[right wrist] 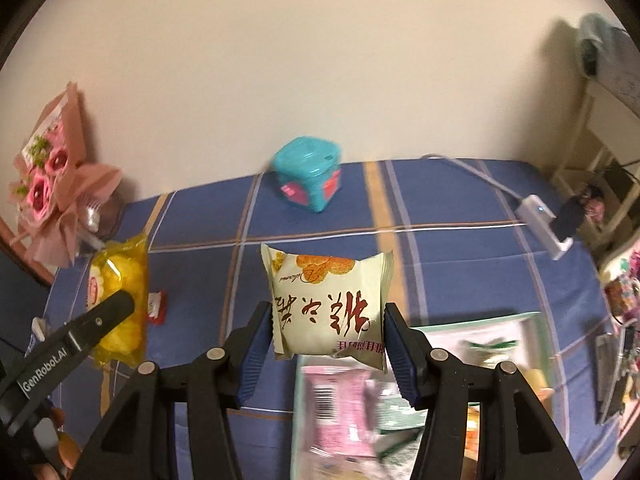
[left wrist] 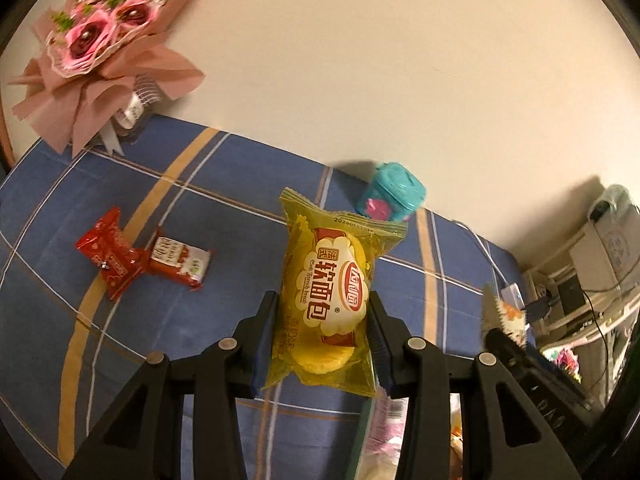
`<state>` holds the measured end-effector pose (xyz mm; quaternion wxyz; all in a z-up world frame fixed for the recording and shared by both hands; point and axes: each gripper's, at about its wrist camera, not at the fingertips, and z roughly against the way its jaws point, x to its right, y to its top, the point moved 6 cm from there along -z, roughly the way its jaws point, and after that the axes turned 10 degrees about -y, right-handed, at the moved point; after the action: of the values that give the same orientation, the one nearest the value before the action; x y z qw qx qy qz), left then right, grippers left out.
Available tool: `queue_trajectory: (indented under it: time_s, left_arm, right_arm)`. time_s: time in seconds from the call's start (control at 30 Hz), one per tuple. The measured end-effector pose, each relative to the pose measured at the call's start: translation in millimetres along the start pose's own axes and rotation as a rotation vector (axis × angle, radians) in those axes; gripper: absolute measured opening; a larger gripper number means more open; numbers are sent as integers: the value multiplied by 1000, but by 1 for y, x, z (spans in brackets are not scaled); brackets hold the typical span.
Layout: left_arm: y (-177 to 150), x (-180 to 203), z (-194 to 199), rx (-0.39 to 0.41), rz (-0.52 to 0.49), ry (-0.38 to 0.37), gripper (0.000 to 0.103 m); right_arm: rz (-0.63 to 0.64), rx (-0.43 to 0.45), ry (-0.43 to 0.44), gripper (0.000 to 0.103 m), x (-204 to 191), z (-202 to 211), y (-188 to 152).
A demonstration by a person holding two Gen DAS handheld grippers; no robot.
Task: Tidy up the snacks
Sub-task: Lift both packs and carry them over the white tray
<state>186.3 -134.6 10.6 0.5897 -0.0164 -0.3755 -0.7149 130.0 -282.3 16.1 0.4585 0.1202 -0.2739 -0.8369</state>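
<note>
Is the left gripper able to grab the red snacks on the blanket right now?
Probably not yet: the left gripper is shut on the yellow bread packet, so its jaws are full. The red snacks lie uncovered.

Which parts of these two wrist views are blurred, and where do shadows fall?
Left wrist view: yellow bread packet sharp, teal box casts a shadow on the wall. Right wrist view: cream snack packet readable, pink packet below smeared by motion blur.

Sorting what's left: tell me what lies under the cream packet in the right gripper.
Below the cream packet sits a pale green-rimmed container holding a pink packet and other blurred wrappers. The packet and the right gripper cover part of it.
</note>
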Motion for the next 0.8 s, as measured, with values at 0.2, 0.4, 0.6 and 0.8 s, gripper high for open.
queue_trajectory:
  time_s: [0.2, 0.4, 0.6, 0.8]
  left_arm:
    - [-10, 34, -1, -35, -46, -29, 44]
    - [-28, 73, -4, -87, -109, -56, 44]
    - [-49, 104, -21, -156, -155, -85, 44]
    - [-74, 120, -49, -243, -185, -82, 44]
  right_arm:
    - [-57, 13, -63, 57, 48, 18, 5]
    - [-103, 6, -98, 57, 86, 33, 3]
    - [-122, -27, -142, 58, 111, 33, -6]
    - [-121, -137, -174, 58, 129, 2, -27]
